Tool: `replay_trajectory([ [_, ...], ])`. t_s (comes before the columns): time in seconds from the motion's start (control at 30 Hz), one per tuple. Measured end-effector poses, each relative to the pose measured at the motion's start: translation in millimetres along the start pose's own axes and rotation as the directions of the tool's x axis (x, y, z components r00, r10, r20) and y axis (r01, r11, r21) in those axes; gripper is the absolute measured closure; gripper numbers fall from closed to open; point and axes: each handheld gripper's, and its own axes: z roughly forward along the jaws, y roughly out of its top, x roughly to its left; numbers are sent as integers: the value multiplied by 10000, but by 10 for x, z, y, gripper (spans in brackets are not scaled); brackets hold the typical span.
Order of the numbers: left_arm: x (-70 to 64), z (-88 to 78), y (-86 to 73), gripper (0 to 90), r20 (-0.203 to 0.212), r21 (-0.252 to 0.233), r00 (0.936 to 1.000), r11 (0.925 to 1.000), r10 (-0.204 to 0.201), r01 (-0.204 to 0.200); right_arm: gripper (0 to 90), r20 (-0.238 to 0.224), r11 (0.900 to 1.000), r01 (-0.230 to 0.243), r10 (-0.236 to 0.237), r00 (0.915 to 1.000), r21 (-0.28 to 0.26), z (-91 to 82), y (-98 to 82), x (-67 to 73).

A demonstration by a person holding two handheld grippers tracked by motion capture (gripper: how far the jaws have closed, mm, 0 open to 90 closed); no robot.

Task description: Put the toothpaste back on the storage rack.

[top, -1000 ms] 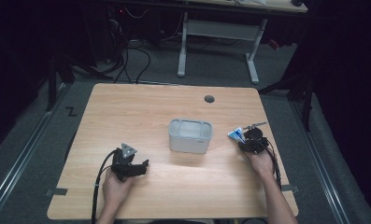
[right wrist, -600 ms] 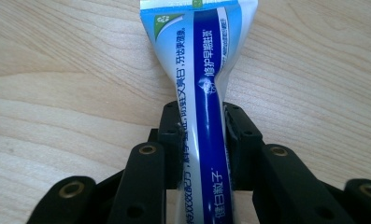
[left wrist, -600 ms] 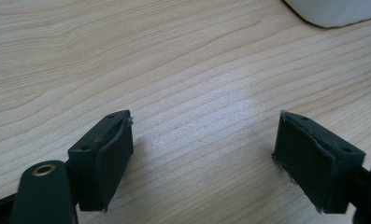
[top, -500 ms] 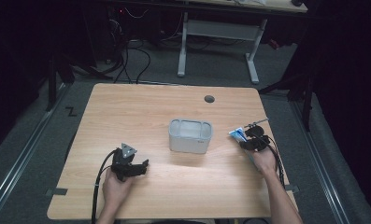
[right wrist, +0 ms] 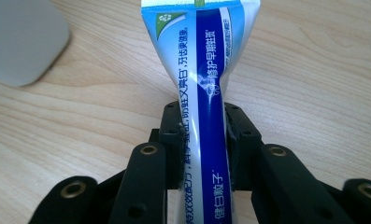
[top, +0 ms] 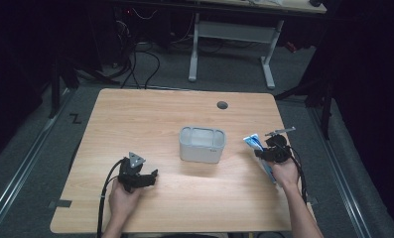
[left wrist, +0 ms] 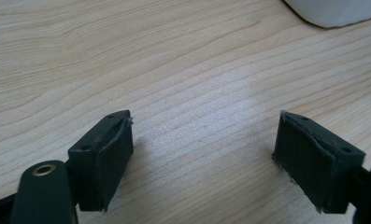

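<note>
A blue and white toothpaste tube [right wrist: 206, 84] lies lengthwise between the jaws of my right gripper [right wrist: 203, 140], which is shut on its middle. In the high view that right gripper [top: 273, 148] sits at the table's right side, with the tube [top: 254, 143] sticking out toward a grey-white rectangular container [top: 202, 144] at the table's centre. My left gripper [top: 141, 177] rests at the front left, held in a hand. Its jaws stand wide apart over bare wood in the left gripper view [left wrist: 204, 154], with nothing between them.
The wooden table [top: 150, 119] has a round cable hole [top: 222, 105] near its far edge. A corner of the container [right wrist: 19, 42] shows at the upper left of the right gripper view. Beyond the table are dark floor, cables and a desk frame [top: 234, 44].
The right gripper has shifted slightly with the toothpaste tube in it. The left gripper has stayed where it was.
</note>
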Motion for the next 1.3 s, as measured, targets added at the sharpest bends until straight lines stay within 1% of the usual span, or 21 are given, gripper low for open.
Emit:
replay_trajectory([
  [0.1, 0, 1, 1, 199, -6, 0, 10000, 10000, -3, 3, 727, -389, 9995, -140, 130, 9992, -266, -29, -20, 9],
  [0.17, 0, 1, 1, 199, -7, -1, 10000, 10000, -3, 3, 727, -412, 9991, -80, 63, 9991, -410, -56, -23, 22],
  [0.2, 0, 1, 1, 199, -5, 0, 10000, 10000, -2, 2, 727, -500, 9985, -87, 61, 9987, -536, -78, -23, 23],
  [0.3, 1, 1, 1, 199, 0, -1, 10000, 10000, -12, 12, 726, -730, 9969, -243, 188, 9972, -753, -119, -14, 16],
  [0.4, 3, 2, 3, 199, 8, -2, 10000, 10000, -5, 5, 726, -737, 9964, -234, 174, 9971, -813, -151, 5, 28],
  [0.5, 3, 3, 3, 199, 8, 0, 10000, 10000, -5, 5, 724, -882, 9948, -235, 148, 9960, -989, -174, 18, 45],
  [0.73, 5, 5, 5, 199, 8, -5, 10000, 10000, -4, 4, 723, -1029, 9906, -144, 3, 9947, -1358, -222, 26, 79],
  [0.9, 6, 6, 6, 199, 6, -5, 10000, 10000, -6, 6, 722, -1043, 9899, -49, -100, 9945, -1420, -255, 22, 90],
  [0.97, 6, 6, 6, 199, 4, -4, 10000, 10000, -2, 2, 721, -1133, 9891, -107, -61, 9935, -1469, -273, 21, 97],
  [1.3, 6, 6, 6, 199, 6, -5, 10000, 10000, -3, 3, 720, -1169, 9863, 110, -306, 9927, -1645, -307, 50, 165],
])
